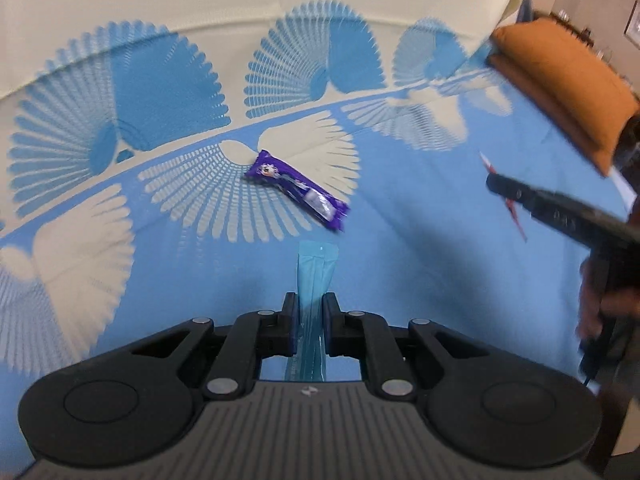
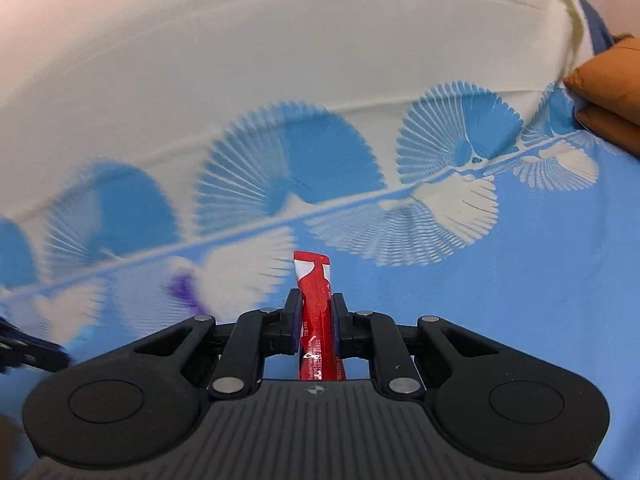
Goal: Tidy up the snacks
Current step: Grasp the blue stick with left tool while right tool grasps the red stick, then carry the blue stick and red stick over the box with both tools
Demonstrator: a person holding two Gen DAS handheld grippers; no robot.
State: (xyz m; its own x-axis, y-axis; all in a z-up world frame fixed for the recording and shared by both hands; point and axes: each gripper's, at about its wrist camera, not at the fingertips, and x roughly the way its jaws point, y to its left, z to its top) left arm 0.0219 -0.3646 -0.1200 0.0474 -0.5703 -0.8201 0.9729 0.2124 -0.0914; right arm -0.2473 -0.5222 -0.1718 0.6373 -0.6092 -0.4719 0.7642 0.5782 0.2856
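While clamped on the teal snack stick (image 1: 313, 280) in the left gripper (image 1: 310, 308) and the red snack stick (image 2: 316, 304) in the right gripper (image 2: 317, 308), carrying both level, grips firm. Purple snack bar (image 1: 298, 189) at twelve o'clock on the bed (image 1: 420, 240): set down beside it, ends aligned.

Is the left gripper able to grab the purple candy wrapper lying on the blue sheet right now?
Probably not yet. The left gripper is already shut on a light blue snack stick. The purple candy wrapper lies uncovered on the blue and cream patterned sheet, so the path looks clear.
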